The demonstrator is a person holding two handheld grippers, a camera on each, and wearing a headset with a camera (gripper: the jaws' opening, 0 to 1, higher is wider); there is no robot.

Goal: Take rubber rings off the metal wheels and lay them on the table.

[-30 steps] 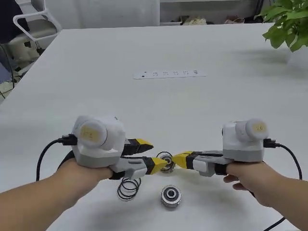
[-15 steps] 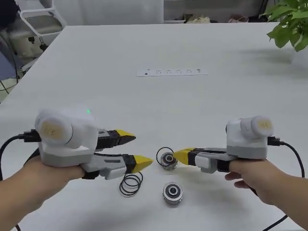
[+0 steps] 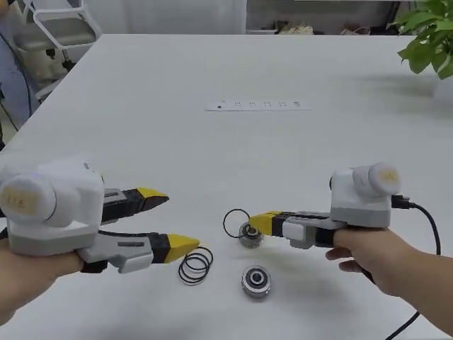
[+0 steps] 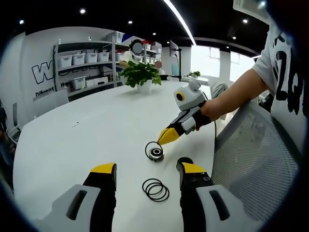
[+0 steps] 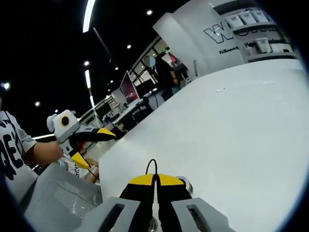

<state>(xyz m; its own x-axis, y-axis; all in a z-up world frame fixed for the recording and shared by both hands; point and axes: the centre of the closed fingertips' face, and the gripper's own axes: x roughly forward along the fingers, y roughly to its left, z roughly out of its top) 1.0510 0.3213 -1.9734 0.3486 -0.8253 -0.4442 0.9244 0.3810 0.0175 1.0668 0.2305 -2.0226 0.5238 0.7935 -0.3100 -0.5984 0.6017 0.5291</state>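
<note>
The left gripper [image 3: 167, 221] hangs over the near left of the white table [image 3: 212, 149] with its jaws spread wide and nothing between them; in its own view the yellow tips frame a small heap of loose rings [image 4: 155, 189] lying flat on the tabletop, just ahead of the lower jaw in the head view [image 3: 196, 265].

The right gripper [image 3: 256, 223] comes in from the right with its jaws pressed together; in the right gripper view a thin black loop – the rubber ring [image 5: 152, 166] – rises from between the closed tips, so it appears pinched there. In the head view this ring [image 3: 236, 222] stands up beside the metal wheel [image 3: 249, 234], which sits on the table right at the gripper's tip; whether the ring is fully free of the wheel I cannot tell.

A second wheel [image 3: 255, 280] lies flat nearer the person, just right of the loose rings and apart from both grippers; a white power strip [image 3: 258, 106] lies mid-table, and a green plant [image 3: 428, 42] stands at the far right corner.
</note>
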